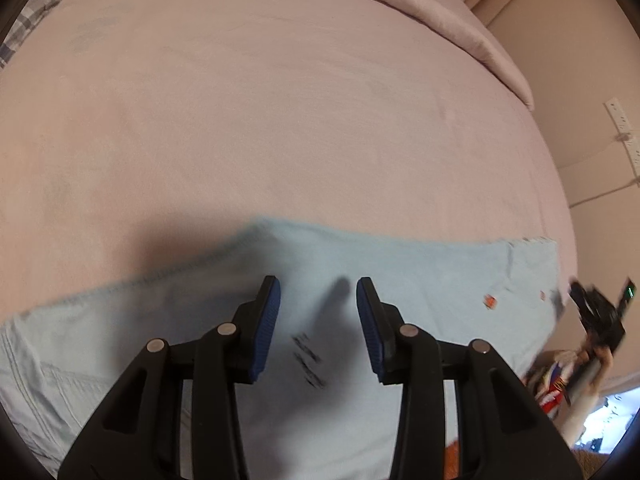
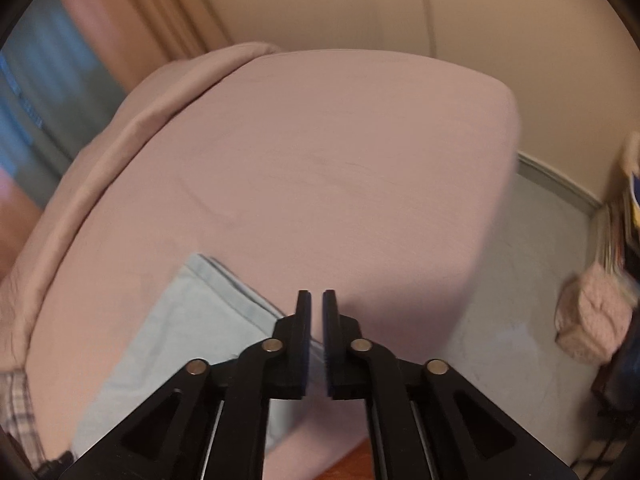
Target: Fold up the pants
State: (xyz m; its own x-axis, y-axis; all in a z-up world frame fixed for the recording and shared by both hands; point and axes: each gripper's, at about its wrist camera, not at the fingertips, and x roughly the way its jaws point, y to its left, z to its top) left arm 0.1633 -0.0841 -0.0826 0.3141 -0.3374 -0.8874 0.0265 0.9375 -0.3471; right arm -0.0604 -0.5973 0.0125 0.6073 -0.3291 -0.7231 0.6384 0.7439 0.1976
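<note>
Light blue pants point(image 1: 420, 272) lie flat across the near part of a pink bed point(image 1: 280, 120), with a stitched edge running up to the left. My left gripper point(image 1: 318, 284) hovers just above the cloth, open, with its blue pads apart and nothing between them. In the right wrist view one end of the pants point(image 2: 180, 320) lies to the left of my right gripper point(image 2: 316, 294). Its jaws stand a narrow slit apart and nothing is pinched between them. A blurred black gripper point(image 1: 600, 316) shows at the right edge of the left wrist view, just past the pants' end.
A folded pink duvet point(image 1: 440, 8) lines the far side of the bed. Plaid cloth point(image 2: 16, 408) lies at the left edge. The bed corner drops to a grey floor point(image 2: 520, 300), where a fluffy pink bundle point(image 2: 592, 320) sits by stacked things.
</note>
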